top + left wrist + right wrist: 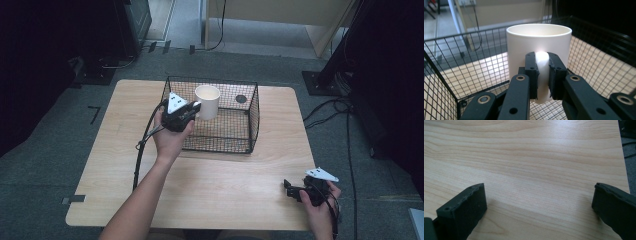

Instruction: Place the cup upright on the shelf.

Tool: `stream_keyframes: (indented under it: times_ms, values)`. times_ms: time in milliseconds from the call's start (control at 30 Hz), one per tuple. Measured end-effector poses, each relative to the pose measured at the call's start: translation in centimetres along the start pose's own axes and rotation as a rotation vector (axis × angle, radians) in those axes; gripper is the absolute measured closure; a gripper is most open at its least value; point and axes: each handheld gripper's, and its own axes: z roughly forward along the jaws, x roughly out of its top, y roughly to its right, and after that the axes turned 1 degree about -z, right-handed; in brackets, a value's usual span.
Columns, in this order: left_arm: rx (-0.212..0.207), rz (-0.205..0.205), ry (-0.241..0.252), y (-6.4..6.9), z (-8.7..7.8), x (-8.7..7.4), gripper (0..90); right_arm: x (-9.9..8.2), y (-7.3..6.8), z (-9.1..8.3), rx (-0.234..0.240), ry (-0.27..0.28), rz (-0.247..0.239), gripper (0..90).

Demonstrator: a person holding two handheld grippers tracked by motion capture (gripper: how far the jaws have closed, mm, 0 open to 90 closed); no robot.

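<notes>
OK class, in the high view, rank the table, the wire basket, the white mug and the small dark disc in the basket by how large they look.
1. table
2. wire basket
3. white mug, held by its handle in the left gripper, so nearer the camera
4. dark disc

Even overhead light, room edges dark. Glare spot on mug handle [541, 56]; near jaws soft-focused; pale sheen across surface [536, 157].
</notes>
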Motion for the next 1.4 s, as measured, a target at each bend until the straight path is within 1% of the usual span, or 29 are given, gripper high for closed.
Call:
stream_keyframes:
  times_ms: [100,133,167,233,333,433,533,600,667,700,767,833,967,1100,1233,1300,1400]
  values:
    - [0.009,-0.016,-0.037,-0.3,0.8,0.0,81.1,0.0,0.0,0.0,0.0,0.0,0.0,0.0]
    - [0.014,-0.023,-0.06,-0.4,1.2,0.0,81.1,0.0,0.0,0.0,0.0,0.0,0.0,0.0]
    - [0.016,-0.026,-0.068,-0.4,1.3,0.0,81.1,0.0,0.0,0.0,0.0,0.0,0.0,0.0]
    - [0.02,-0.022,-0.103,-0.5,1.8,0.1,81.1,0.0,0.0,0.0,0.0,0.0,0.0,0.0]
    - [0.043,-0.017,-0.141,-0.6,2.3,0.0,81.1,0.0,0.0,0.0,0.0,0.0,0.0,0.0]
    - [0.035,-0.019,-0.169,-0.8,2.9,-0.2,81.1,0.0,0.0,0.0,0.0,0.0,0.0,0.0]
    - [0.032,-0.003,-0.215,-0.8,3.5,-0.5,81.1,0.0,0.0,0.0,0.0,0.0,0.0,0.0]
    - [0.034,-0.004,-0.242,-0.7,3.8,-0.7,81.1,0.0,0.0,0.0,0.0,0.0,0.0,0.0]
    - [0.024,-0.007,-0.263,-0.7,4.0,-0.8,81.1,0.0,0.0,0.0,0.0,0.0,0.0,0.0]
    - [0.021,-0.006,-0.268,-0.7,4.0,-0.9,81.1,0.0,0.0,0.0,0.0,0.0,0.0,0.0]
    - [0.028,0.01,-0.29,-0.7,4.1,-1.0,81.1,0.0,0.0,0.0,0.0,0.0,0.0,0.0]
    - [0.026,0.008,-0.307,-0.9,4.1,-1.2,81.1,0.0,0.0,0.0,0.0,0.0,0.0,0.0]
    - [0.02,0.001,-0.307,-1.2,3.9,-1.4,81.1,0.0,0.0,0.0,0.0,0.0,0.0,0.0]
    - [0.012,0.027,-0.336,-1.0,3.7,-1.6,81.0,0.0,0.0,0.0,0.0,0.0,0.001,0.0]
    - [0.003,0.015,-0.371,-1.3,3.3,-2.1,80.8,0.0,0.0,0.0,0.0,0.0,0.0,0.0]
    - [0.013,0.012,-0.385,-1.5,3.1,-2.5,80.7,0.0,0.0,0.0,0.0,0.0,0.0,0.0]
    - [0.013,0.007,-0.398,-1.6,2.9,-2.7,80.6,0.0,0.0,0.0,0.0,0.0,0.0,0.0]
